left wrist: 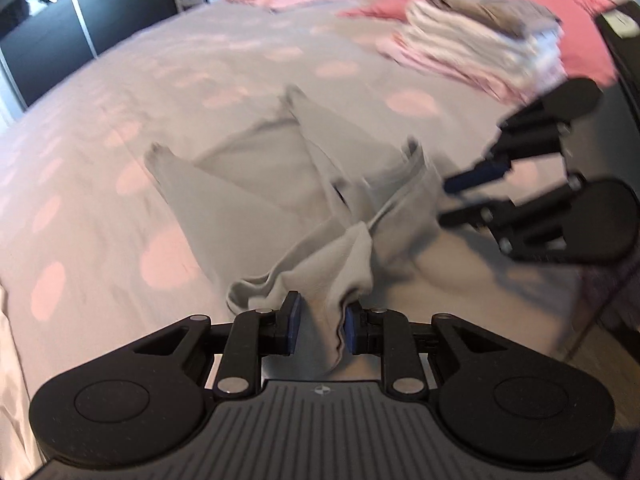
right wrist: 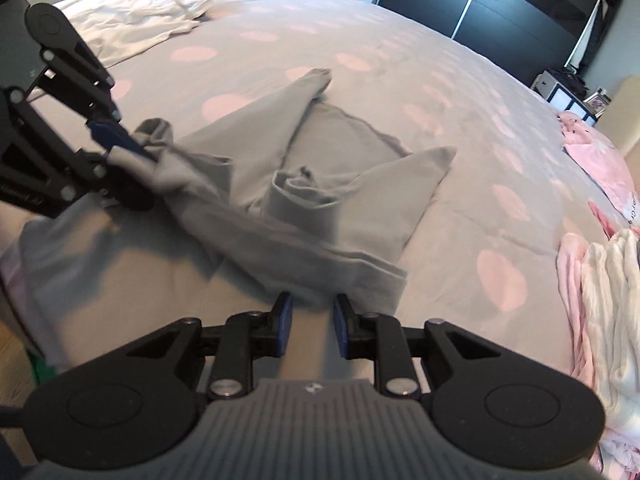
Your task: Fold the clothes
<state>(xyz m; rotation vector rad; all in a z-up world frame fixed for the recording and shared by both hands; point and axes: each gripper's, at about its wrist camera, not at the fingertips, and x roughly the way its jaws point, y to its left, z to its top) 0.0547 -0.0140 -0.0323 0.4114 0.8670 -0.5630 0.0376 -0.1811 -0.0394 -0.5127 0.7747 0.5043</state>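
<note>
**A:** Grey cotton first, from your left wrist view. The grey garment (left wrist: 280, 184) lies crumpled at the middle of the spotted bedspread (left wrist: 120, 120), and one bunched corner of it is clamped between the pads of your left gripper (left wrist: 320, 322) at six o'clock. Your right gripper (left wrist: 452, 200) comes in from three o'clock, right at the cloth's far edge.

**B:** Which way does it run?

**A:** Its long axis goes roughly from ten o'clock to four o'clock, with two pointed ends aimed up the bed. A folded stack (left wrist: 480, 40) sits at one o'clock, well apart.

**B:** And from the right wrist?

**A:** Here the garment (right wrist: 320, 184) fills the centre, its hem just ahead of your right gripper (right wrist: 312, 320) at six o'clock. Those jaws stand apart with bare bedspread (right wrist: 460, 80) between them, so you hold nothing on that side. Your left gripper (right wrist: 132, 150) at nine o'clock keeps its pinch on a wad of cloth.

**B:** The risk?

**A:** I judge that pulling with one corner only would drag the garment into a twist. Close your right jaws too low and you could catch the bedspread with the hem.
</note>
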